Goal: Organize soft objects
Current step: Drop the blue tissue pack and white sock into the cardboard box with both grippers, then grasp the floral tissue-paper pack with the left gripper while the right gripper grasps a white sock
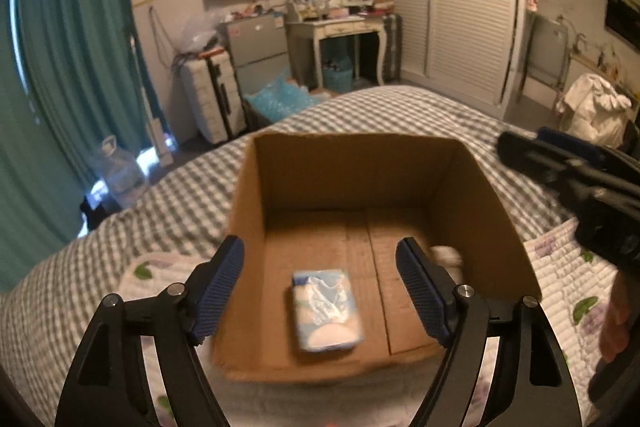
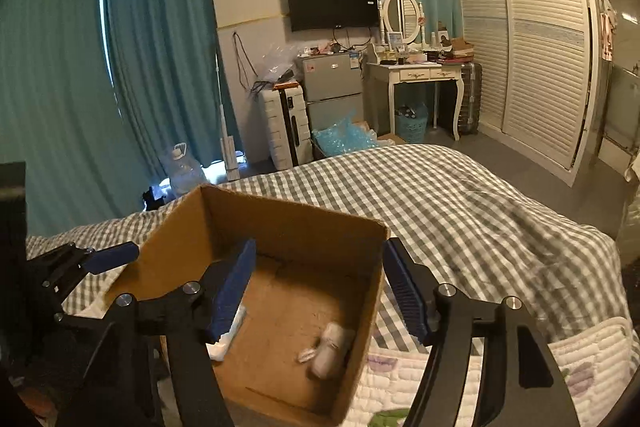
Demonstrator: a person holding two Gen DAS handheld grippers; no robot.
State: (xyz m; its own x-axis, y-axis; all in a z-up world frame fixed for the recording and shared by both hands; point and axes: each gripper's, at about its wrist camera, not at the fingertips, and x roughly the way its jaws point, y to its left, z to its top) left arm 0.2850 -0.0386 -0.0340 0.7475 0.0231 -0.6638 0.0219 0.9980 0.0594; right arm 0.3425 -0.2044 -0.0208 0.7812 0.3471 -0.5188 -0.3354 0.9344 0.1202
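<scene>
An open cardboard box (image 1: 472, 195) stands on the bed. On its floor lies a blue-and-white tissue pack (image 1: 326, 311), flat and untouched. A white rolled cloth bundle (image 1: 446, 257) peeks out behind a finger near the box's right wall. My left gripper (image 1: 320, 251) hovers over the box, open, with nothing between its pads. In the right wrist view the same box (image 2: 280, 227) holds the white bundle (image 2: 330, 349) and the tissue pack (image 2: 230, 335), which is half hidden. My right gripper (image 2: 320, 247) is open over the box's right side, gripping nothing.
The bed has a grey checked cover (image 2: 460, 211) and a white floral quilt (image 2: 580, 355) under the box's near side. Beyond the bed's foot are a white suitcase (image 2: 284, 123), a small fridge (image 2: 332, 87) and a dressing table (image 2: 420, 75). Teal curtains (image 2: 160, 47) hang at left.
</scene>
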